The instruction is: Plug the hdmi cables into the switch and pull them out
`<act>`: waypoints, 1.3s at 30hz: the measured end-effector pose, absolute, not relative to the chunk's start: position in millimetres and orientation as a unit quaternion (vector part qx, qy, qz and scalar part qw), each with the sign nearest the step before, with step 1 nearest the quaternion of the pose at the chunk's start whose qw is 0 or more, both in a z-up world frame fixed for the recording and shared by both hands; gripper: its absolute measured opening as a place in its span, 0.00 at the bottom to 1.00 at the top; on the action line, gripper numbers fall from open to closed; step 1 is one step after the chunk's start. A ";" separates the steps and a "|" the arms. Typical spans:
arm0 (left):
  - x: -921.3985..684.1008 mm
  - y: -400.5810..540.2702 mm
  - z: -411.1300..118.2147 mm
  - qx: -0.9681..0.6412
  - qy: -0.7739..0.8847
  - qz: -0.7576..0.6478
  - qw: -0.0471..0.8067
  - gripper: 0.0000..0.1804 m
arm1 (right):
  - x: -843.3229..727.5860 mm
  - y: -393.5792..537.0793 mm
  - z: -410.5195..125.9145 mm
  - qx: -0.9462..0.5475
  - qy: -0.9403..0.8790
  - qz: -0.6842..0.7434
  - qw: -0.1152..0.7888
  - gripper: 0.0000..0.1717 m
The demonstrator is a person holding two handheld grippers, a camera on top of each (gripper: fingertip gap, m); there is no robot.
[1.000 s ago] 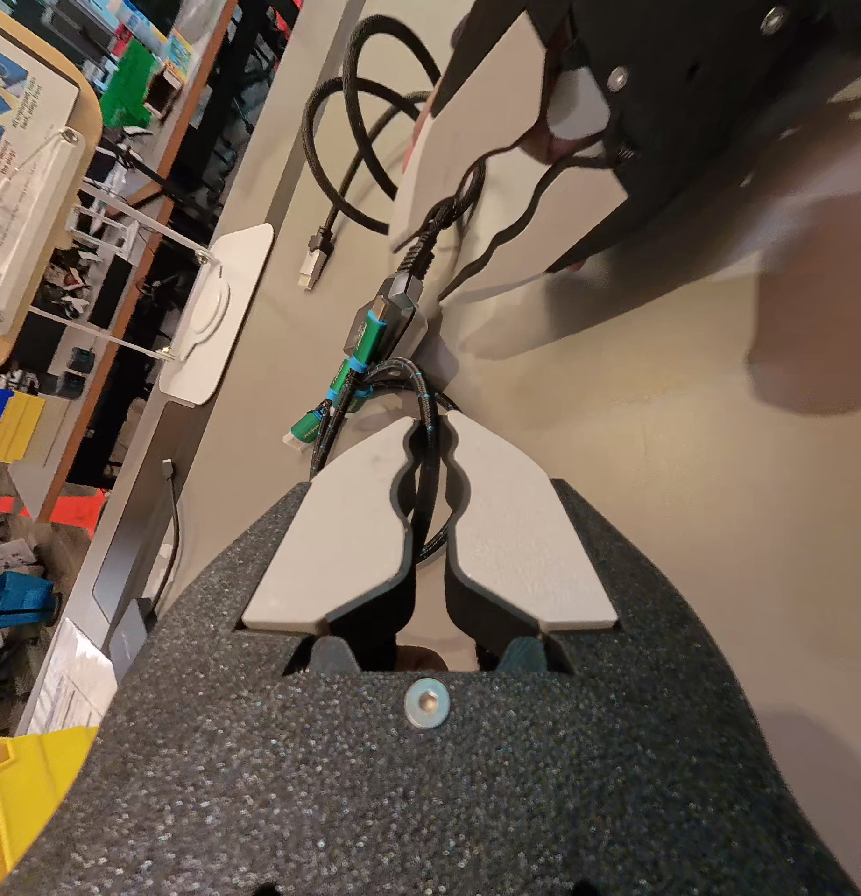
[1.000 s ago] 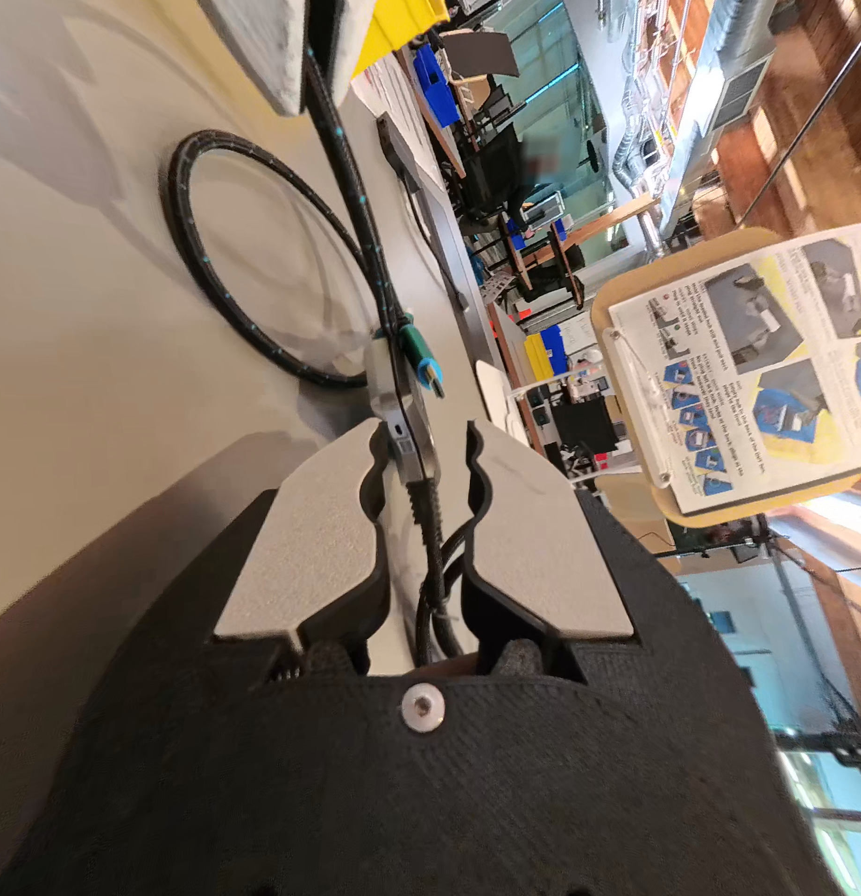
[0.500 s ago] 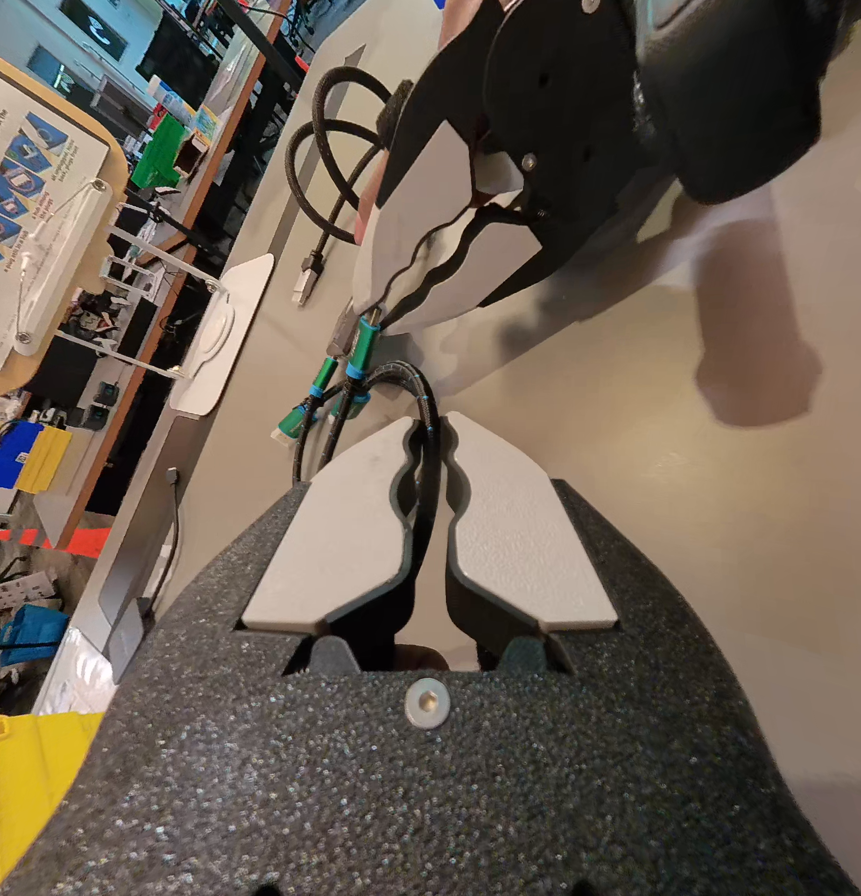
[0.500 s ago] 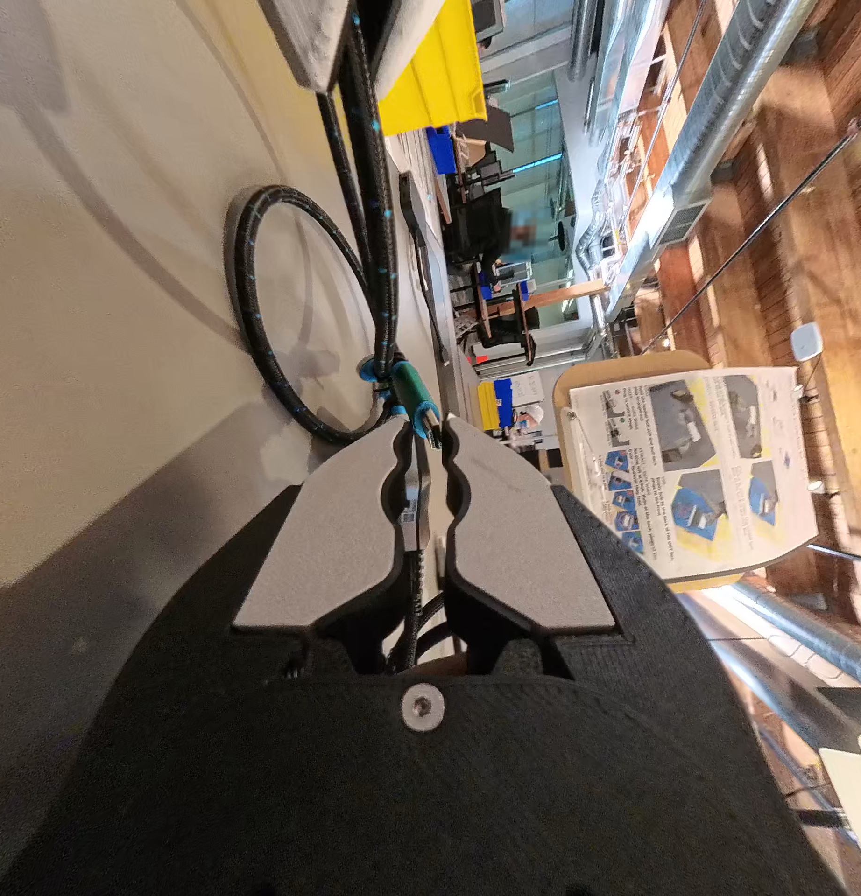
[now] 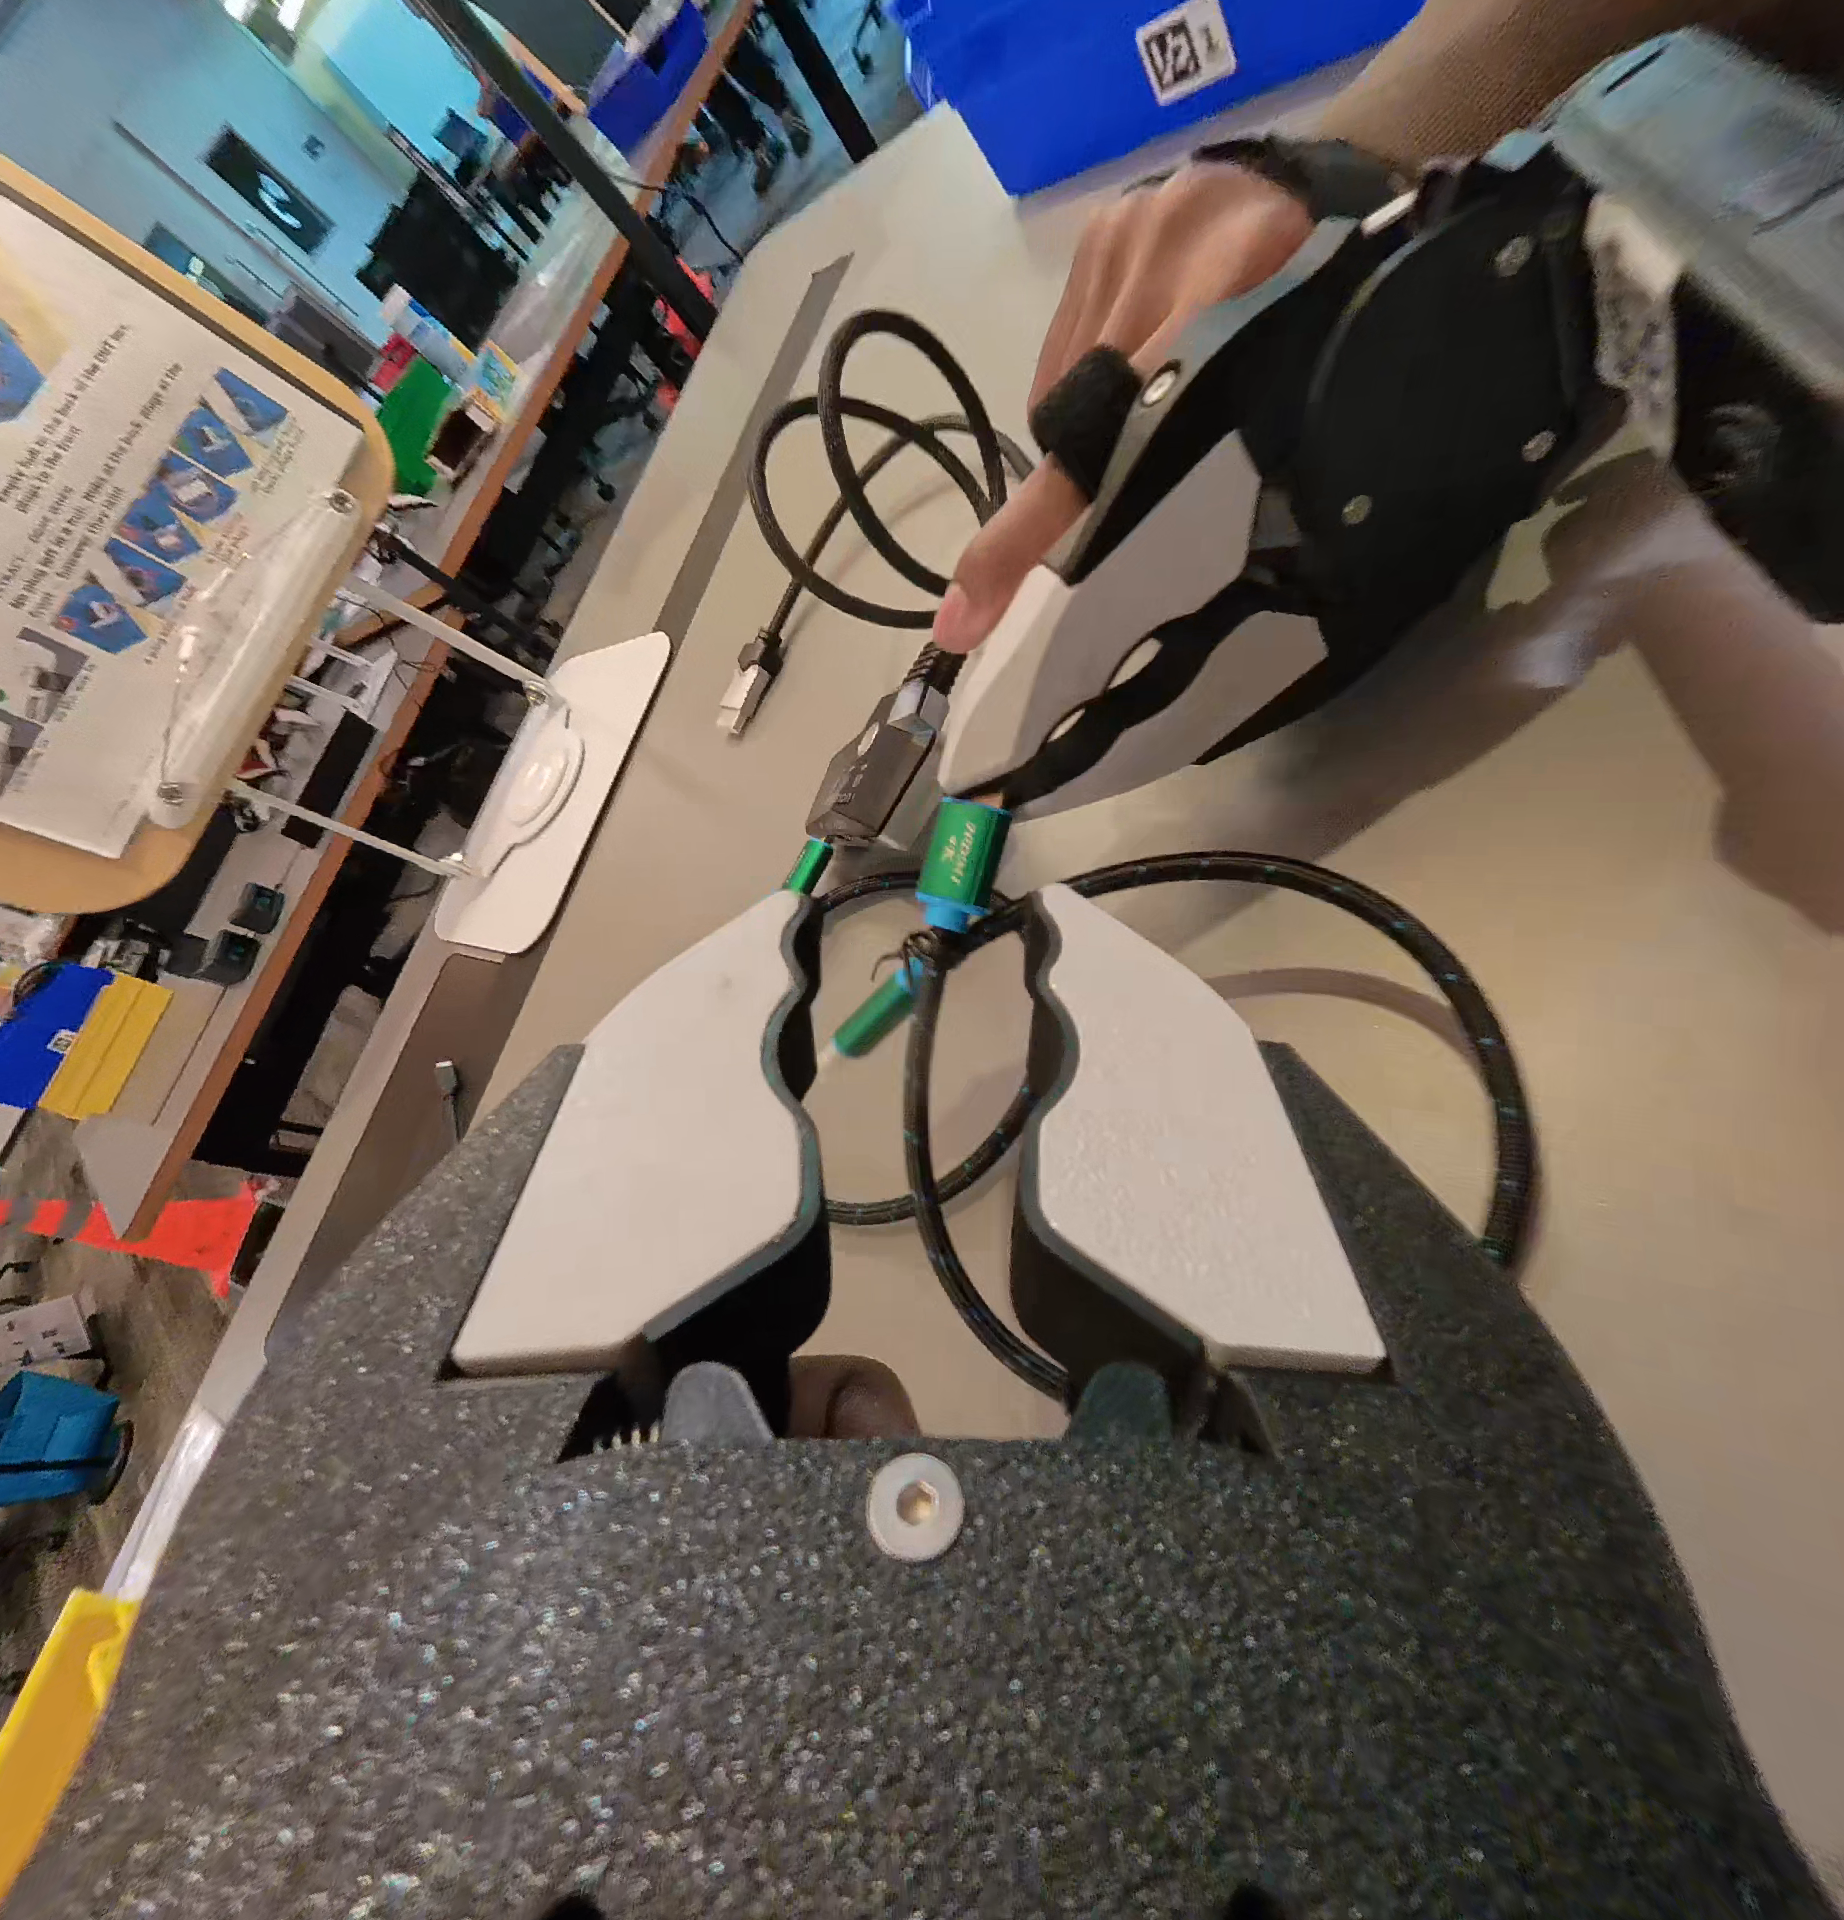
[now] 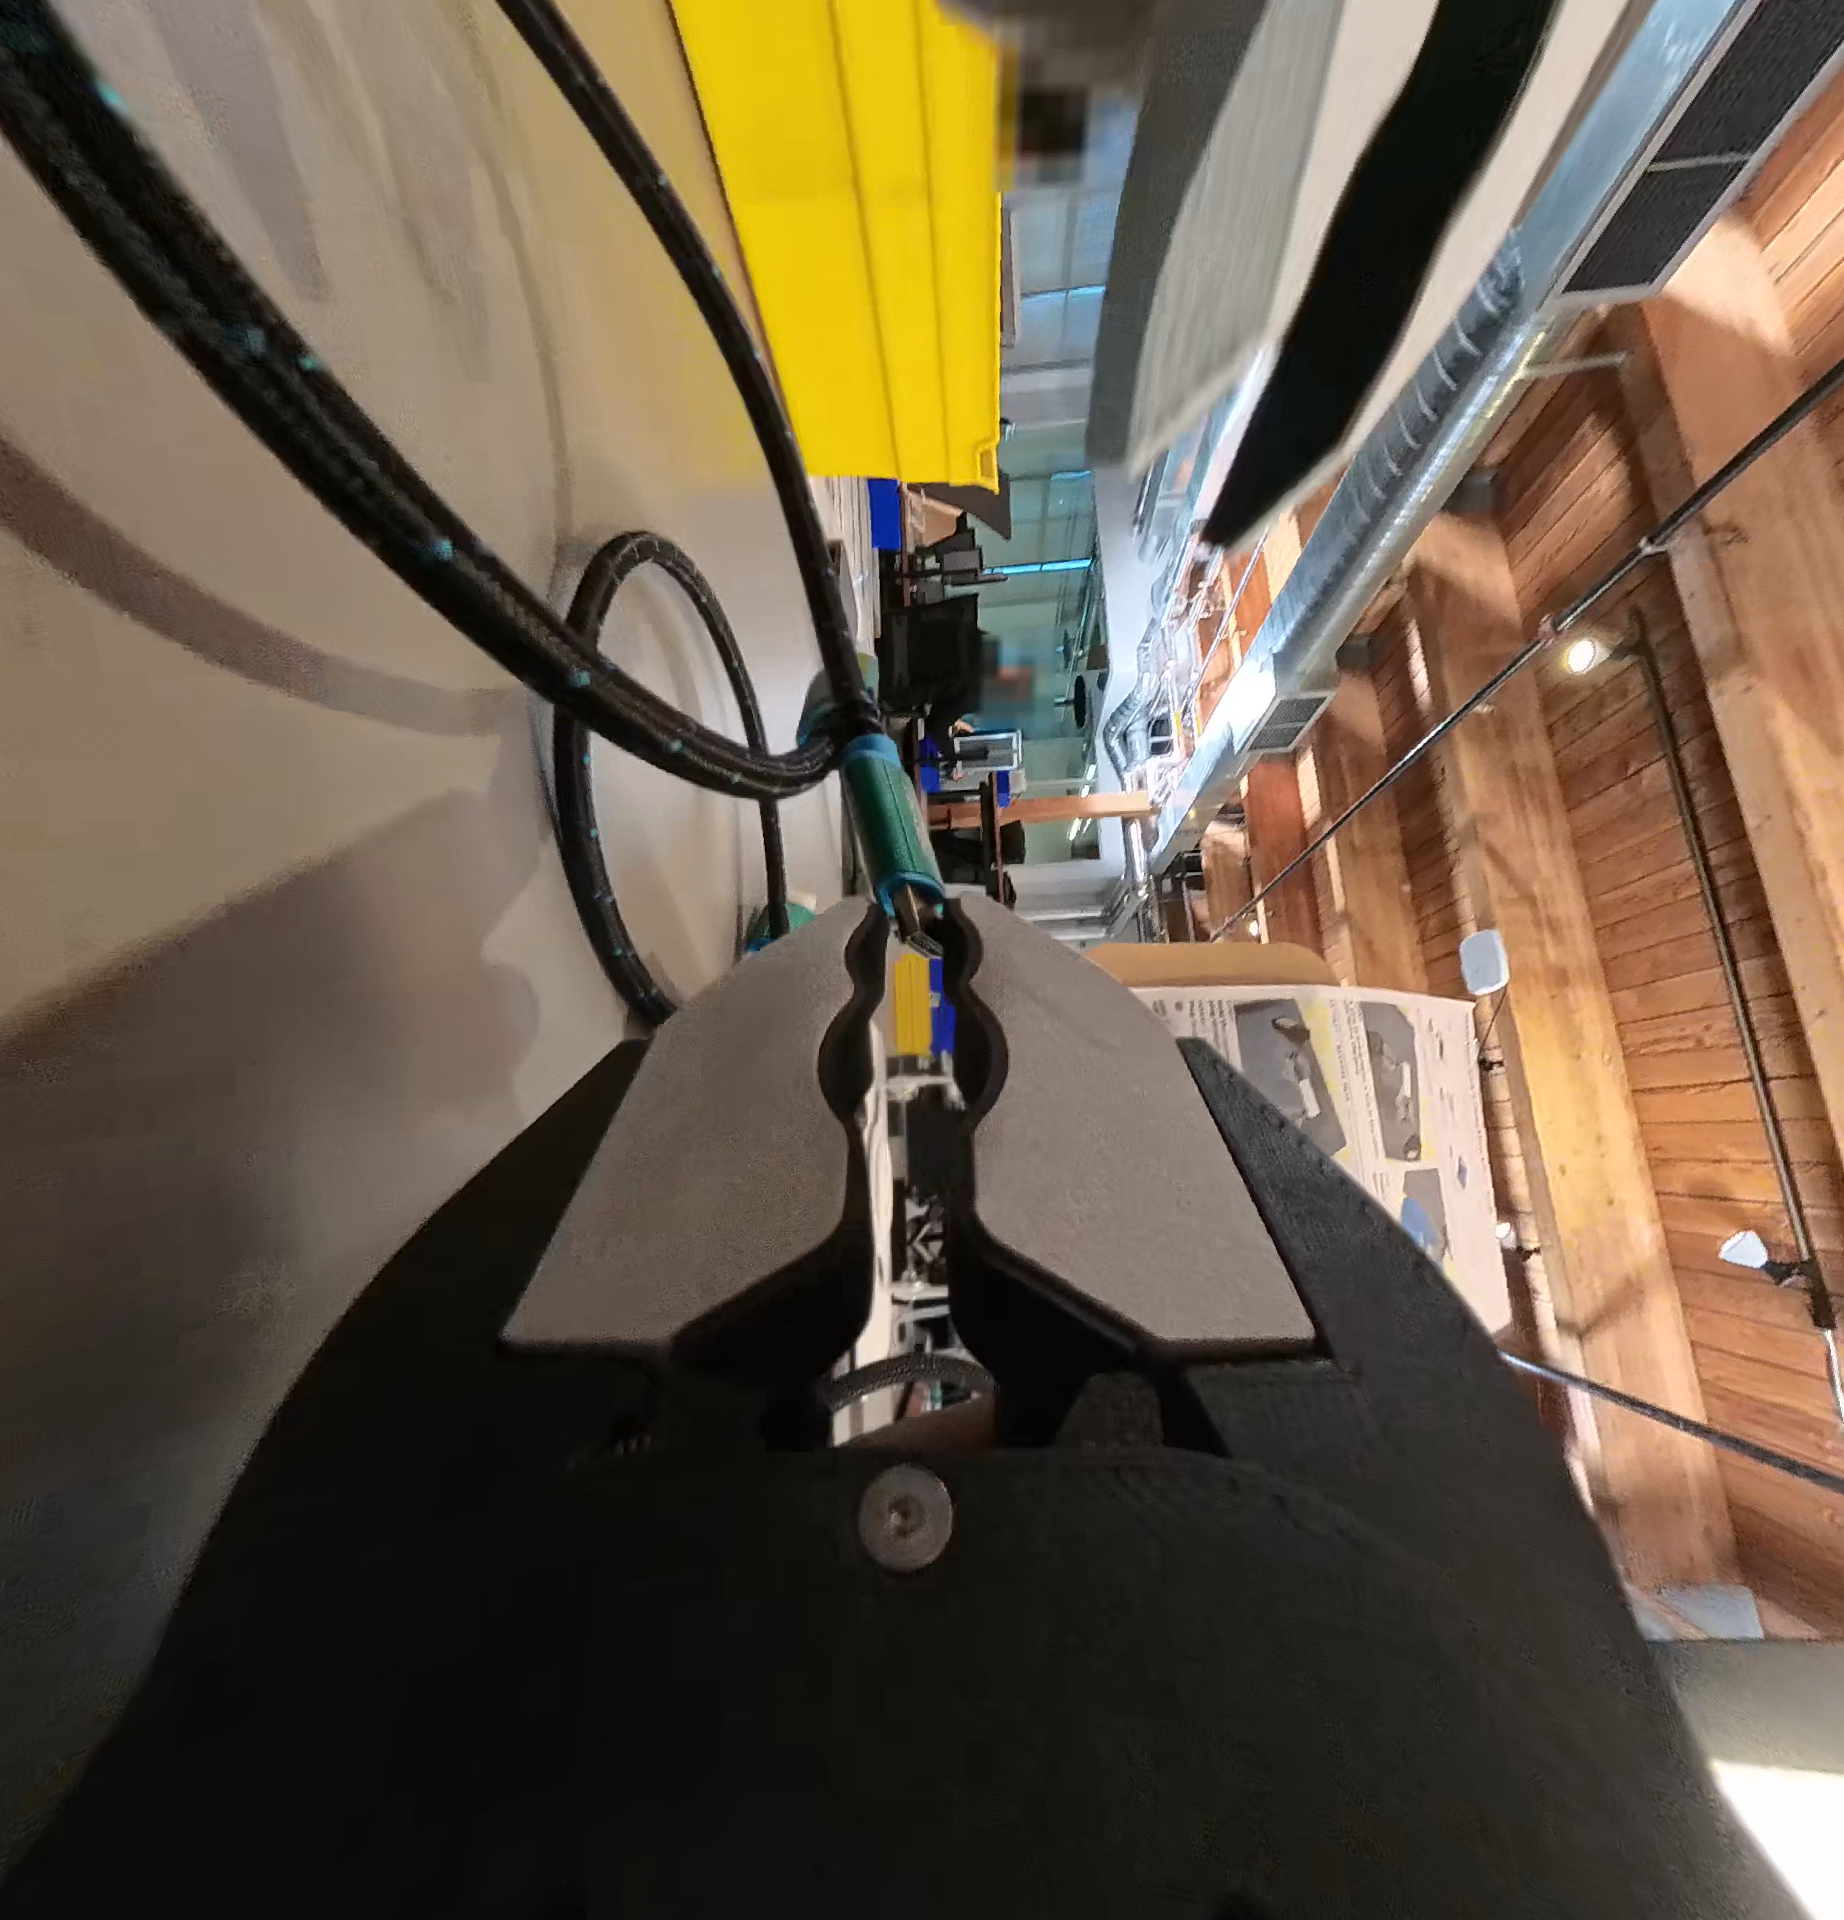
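Observation:
My left gripper (image 5: 918, 914) is open. A black braided cable (image 5: 1458, 997) loops loosely between its fingers, and a small green connector (image 5: 876, 1013) lies in the gap untouched. My right gripper (image 6: 916, 920) is shut on the metal tip of a large green plug (image 6: 892, 821). In the left wrist view the right gripper (image 5: 985, 795) is raised just beyond my left fingertips, with the plug (image 5: 962, 852) hanging from its tip. A grey adapter (image 5: 876, 764) sits beside its finger, outside the grasp. The cable (image 6: 357, 436) trails off over the table.
A second black cable coil (image 5: 876, 468) with a silver plug (image 5: 746, 686) lies farther back. A white stand base (image 5: 554, 790) and an instruction board (image 5: 118, 582) stand at the left. A blue bin (image 5: 1105, 83) sits at the back, a yellow bin (image 6: 876, 229) near me. Some 7 centimetres of space lies between my two pairs of fingers.
My left jaws opened and let go of the black cable. The grey adapter left my right jaws, which now pinch the green plug's tip. The right gripper rose and tilted.

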State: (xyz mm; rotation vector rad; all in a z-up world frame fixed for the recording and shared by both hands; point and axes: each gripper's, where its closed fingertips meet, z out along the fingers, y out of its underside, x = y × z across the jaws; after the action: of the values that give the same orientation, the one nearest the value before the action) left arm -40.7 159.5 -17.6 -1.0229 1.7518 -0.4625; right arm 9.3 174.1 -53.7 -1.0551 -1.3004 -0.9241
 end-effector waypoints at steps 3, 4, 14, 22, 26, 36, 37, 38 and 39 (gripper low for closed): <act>-25.0 170.6 -28.2 -0.431 0.751 -0.198 0.459 0.23 | 4.2 176.2 -52.3 -0.442 -0.559 -0.392 0.581 0.06; -21.2 174.6 -32.4 -0.433 0.760 -0.198 0.443 0.23 | 3.5 176.7 -51.9 -0.439 -0.560 -0.392 0.583 0.06; 2.3 185.5 -63.2 -0.425 0.808 -0.223 0.342 0.23 | 8.7 185.7 -53.8 -0.455 -0.554 -0.380 0.585 0.06; 11.6 193.2 -79.3 -0.420 0.800 -0.162 0.395 0.18 | 7.7 189.8 -61.2 -0.487 -0.550 -0.354 0.578 0.06; 13.4 196.3 -79.1 -0.414 0.792 -0.150 0.423 0.13 | 11.2 193.0 -60.3 -0.502 -0.537 -0.353 0.578 0.06; 23.6 205.3 -70.3 -0.334 0.773 -0.030 0.539 0.11 | 21.7 192.6 -56.8 -0.546 -0.505 -0.333 0.579 0.06; 22.9 209.6 -70.2 -0.336 0.769 -0.018 0.543 0.10 | 22.6 190.3 -55.2 -0.549 -0.503 -0.324 0.583 0.07; 22.0 213.0 -69.4 -0.338 0.766 -0.012 0.547 0.10 | 24.3 187.9 -54.0 -0.554 -0.501 -0.315 0.585 0.10; 21.4 215.1 -68.6 -0.343 0.763 -0.015 0.548 0.10 | 27.1 185.5 -54.1 -0.564 -0.499 -0.303 0.584 0.13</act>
State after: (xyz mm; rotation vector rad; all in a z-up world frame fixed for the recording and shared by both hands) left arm 21.4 215.1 -68.6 -0.8116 1.8078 -0.0345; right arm 27.1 185.5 -54.1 -1.3168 -1.1644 -0.7080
